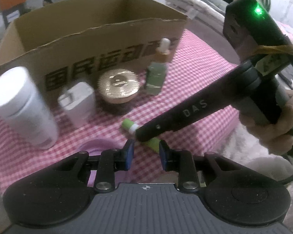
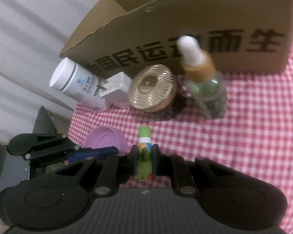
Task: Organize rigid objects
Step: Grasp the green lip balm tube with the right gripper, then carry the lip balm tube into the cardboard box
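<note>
The right gripper (image 2: 144,156) is pinching a small green tube (image 2: 145,152), with both pads pressing on its sides. The tube is lying along the fingers, its cap end pointing forward beyond the tips. From the left wrist view the tube appears to be low over the pink checked cloth (image 2: 244,126).

The left gripper (image 1: 146,152) is standing just behind the tube, its jaws slightly apart and nothing between them.

Ahead of the right gripper a dropper bottle (image 2: 203,81), a gold round jar (image 2: 152,87), a white charger (image 2: 117,91) and a white bottle (image 2: 76,81) are standing in a row. Behind this row the open cardboard box (image 2: 185,23) is waiting.

The step in hand seems to be the picking of the tube. The next move probably calls for lifting it clear above the row and over the torn front wall of the box, without touching the tall dropper bottle.
</note>
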A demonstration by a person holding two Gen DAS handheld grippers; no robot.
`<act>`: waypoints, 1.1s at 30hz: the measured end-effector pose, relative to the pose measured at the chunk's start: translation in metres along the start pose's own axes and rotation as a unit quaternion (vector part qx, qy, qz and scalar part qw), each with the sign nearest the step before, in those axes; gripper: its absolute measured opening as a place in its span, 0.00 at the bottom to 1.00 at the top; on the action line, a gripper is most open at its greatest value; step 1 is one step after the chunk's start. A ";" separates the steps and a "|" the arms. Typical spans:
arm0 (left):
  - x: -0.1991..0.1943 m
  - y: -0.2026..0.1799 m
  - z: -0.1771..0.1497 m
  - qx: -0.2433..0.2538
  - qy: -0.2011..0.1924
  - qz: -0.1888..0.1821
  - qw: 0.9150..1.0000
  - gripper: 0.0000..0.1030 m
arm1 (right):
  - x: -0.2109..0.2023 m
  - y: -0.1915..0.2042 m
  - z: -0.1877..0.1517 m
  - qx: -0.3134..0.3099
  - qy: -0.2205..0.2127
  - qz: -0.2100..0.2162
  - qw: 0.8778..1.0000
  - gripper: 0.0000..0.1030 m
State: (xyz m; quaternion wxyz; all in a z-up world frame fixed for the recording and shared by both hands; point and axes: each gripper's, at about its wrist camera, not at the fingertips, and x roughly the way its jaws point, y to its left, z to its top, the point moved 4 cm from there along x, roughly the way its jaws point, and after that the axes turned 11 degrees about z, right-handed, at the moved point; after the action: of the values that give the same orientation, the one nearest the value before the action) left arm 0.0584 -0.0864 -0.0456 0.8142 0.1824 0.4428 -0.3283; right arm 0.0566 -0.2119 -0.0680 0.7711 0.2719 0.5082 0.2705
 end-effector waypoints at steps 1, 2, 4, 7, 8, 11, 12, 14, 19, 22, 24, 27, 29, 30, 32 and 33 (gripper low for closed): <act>0.002 -0.003 0.002 0.001 0.004 -0.007 1.000 0.27 | 0.001 0.000 -0.001 0.007 -0.003 0.004 1.000 0.15; 0.003 -0.005 0.004 0.000 0.008 -0.013 1.000 0.27 | 0.000 -0.002 -0.002 0.011 -0.005 0.007 1.000 0.15; 0.005 -0.009 0.007 0.002 0.013 -0.017 1.000 0.29 | -0.001 -0.005 -0.002 0.019 -0.009 0.013 1.000 0.15; 0.010 -0.013 0.011 0.013 0.017 0.003 1.000 0.31 | -0.004 -0.009 -0.002 0.024 -0.015 0.018 0.999 0.15; 0.011 -0.014 0.011 0.013 0.020 0.006 1.000 0.31 | -0.005 -0.010 -0.002 0.027 -0.017 0.020 0.999 0.15; 0.016 -0.014 0.011 0.010 0.031 0.010 0.999 0.31 | -0.009 -0.014 -0.002 0.034 -0.020 0.027 0.999 0.15; 0.019 -0.014 0.011 0.009 0.035 0.014 0.999 0.31 | -0.009 -0.015 -0.002 0.037 -0.021 0.030 0.999 0.15; 0.024 -0.013 0.011 0.010 0.043 0.020 0.999 0.31 | -0.010 -0.017 -0.003 0.043 -0.023 0.036 0.998 0.15; 0.033 -0.019 0.013 0.018 0.051 0.036 0.998 0.31 | -0.015 -0.022 -0.005 0.051 -0.028 0.049 0.997 0.15; 0.038 -0.023 0.015 0.019 0.049 0.039 0.998 0.30 | -0.019 -0.025 -0.007 0.053 -0.036 0.054 0.996 0.15; 0.035 -0.024 0.014 0.018 0.047 0.039 0.998 0.30 | -0.022 -0.026 -0.009 0.055 -0.037 0.048 0.997 0.15; 0.022 -0.027 0.016 0.019 0.035 0.044 0.998 0.30 | -0.027 -0.020 -0.013 0.049 -0.043 0.049 0.997 0.16; 0.010 -0.028 0.019 0.020 0.019 0.052 0.998 0.30 | -0.033 -0.012 -0.013 0.041 -0.050 0.054 0.996 0.16; 0.003 -0.028 0.021 0.020 0.011 0.056 0.998 0.30 | -0.037 -0.008 -0.013 0.037 -0.054 0.055 0.996 0.16; -0.013 -0.027 0.025 0.019 -0.010 0.066 0.998 0.30 | -0.045 0.007 -0.010 0.019 -0.065 0.055 0.996 0.16; -0.022 -0.025 0.029 0.019 -0.024 0.072 0.997 0.30 | -0.050 0.014 -0.007 0.008 -0.070 0.055 0.996 0.16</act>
State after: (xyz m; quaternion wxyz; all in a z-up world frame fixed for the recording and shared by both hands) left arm 0.0496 -0.1133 -0.0115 0.8424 0.2218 0.4028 -0.2811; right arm 0.0314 -0.2354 -0.0290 0.7866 0.3241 0.4390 0.2888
